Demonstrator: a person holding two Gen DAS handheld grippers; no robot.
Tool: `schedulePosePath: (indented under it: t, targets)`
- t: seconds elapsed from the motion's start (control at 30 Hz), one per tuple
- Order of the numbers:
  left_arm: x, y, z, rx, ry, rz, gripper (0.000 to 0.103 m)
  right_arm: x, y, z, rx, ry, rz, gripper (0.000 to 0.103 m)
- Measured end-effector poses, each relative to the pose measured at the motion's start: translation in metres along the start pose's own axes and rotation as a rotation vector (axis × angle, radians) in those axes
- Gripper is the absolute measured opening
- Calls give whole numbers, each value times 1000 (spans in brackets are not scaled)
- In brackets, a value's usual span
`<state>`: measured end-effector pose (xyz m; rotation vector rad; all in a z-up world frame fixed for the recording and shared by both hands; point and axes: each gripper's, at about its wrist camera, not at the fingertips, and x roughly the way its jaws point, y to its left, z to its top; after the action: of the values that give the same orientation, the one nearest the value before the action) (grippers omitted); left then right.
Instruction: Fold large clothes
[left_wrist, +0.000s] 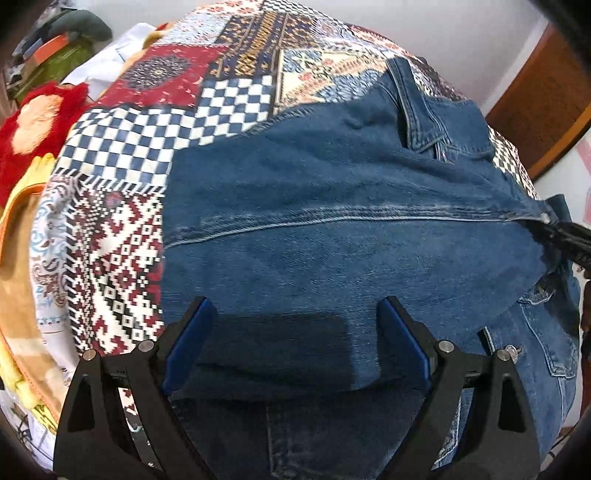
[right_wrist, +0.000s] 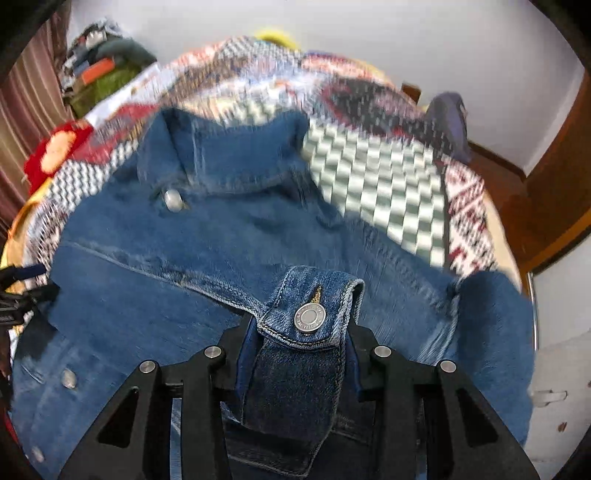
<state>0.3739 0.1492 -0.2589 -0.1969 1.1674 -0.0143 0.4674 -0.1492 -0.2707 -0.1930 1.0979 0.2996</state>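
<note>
A blue denim jacket (left_wrist: 351, 229) lies spread on a patchwork bedspread (left_wrist: 129, 147). My left gripper (left_wrist: 295, 306) hovers just above the jacket's lower part, pointing steeply down. Its blue pads (left_wrist: 184, 347) stand wide apart and open, with only flat cloth below them. In the right wrist view my right gripper (right_wrist: 301, 321) is shut on the jacket's cuff (right_wrist: 317, 291), a folded denim band with a metal snap button (right_wrist: 307, 318), lifted a little off the jacket (right_wrist: 147, 295). The collar (right_wrist: 229, 155) lies at the far end. The right gripper's black tip (left_wrist: 569, 240) shows at the left wrist view's right edge.
A red and orange plush item (left_wrist: 33, 122) and yellow cloth (left_wrist: 22, 206) lie along the bed's left edge. Piled clothes and boxes (right_wrist: 103, 70) sit at the far left. A brown wooden door or cabinet (right_wrist: 554, 192) stands to the right, with a white wall behind.
</note>
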Motion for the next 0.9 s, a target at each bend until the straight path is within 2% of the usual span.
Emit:
schedulePosePath:
  t: [0.07, 0.13, 0.2, 0.23, 0.37, 0.5, 0.67, 0.77, 0.9]
  targets:
    - [2, 0, 0, 8, -1, 23, 100, 10, 0, -4, -7, 33, -6, 39]
    - [3, 1, -1, 20, -13, 29, 101, 17, 0, -7, -28, 59, -33, 48]
    - [5, 2, -4, 15, -13, 24, 101, 19, 1, -9, -60, 57, -114, 73]
    - [6, 3, -5, 12, -12, 21, 101, 19, 1, -11, -72, 47, -141, 76]
    - [4, 5, -6, -3, -4, 17, 101, 9, -5, -13, -66, 35, -130, 77]
    - [-6, -4, -3, 21, -20, 60, 101, -19, -11, -13, -25, -19, -119, 77]
    - [-40, -25, 11, 63, -119, 69, 101, -71, -23, -16, 4, -140, -143, 77]
    - [-67, -42, 25, 79, -200, 43, 101, -102, -35, -19, 30, -199, -151, 77]
    - [-89, -67, 44, 110, -267, -11, 101, -132, -57, -26, 71, -261, -172, 78]
